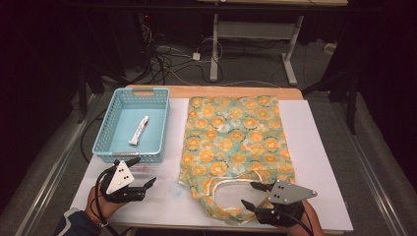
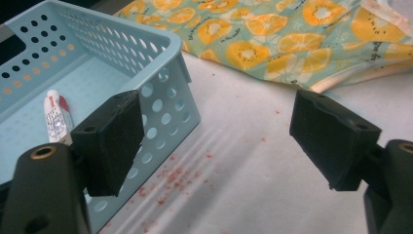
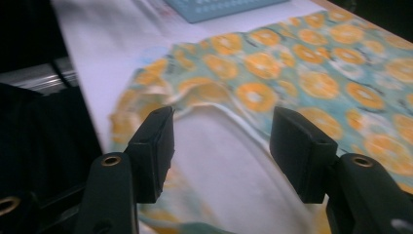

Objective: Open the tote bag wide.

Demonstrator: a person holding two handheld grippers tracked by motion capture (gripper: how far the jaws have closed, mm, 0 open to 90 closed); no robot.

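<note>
Where the white tabletop (image 1: 314, 147) ends at a wooden far edge, a dark room follows, with grey floor, tangled cables (image 1: 167, 59) and the legs of a white desk frame (image 1: 255, 44). At far left on the table stands a light-blue perforated plastic basket (image 1: 158, 128) with cut-out handles; inside it lies one small white tube (image 1: 138, 130) with red print, set diagonally. Right of the basket a thin fabric garment (image 1: 231, 142), teal with orange citrus slices and cream-edged openings, lies flat, its near end curled into loops. Faint red specks (image 2: 170, 178) mark the tabletop near the basket. At near left the left gripper (image 1: 143, 173) hovers beside the basket's near wall, jaws wide, nothing between them. At near right the right gripper (image 1: 252, 194) hangs over the garment's near cream-edged loop, jaws apart, gripping nothing.
</note>
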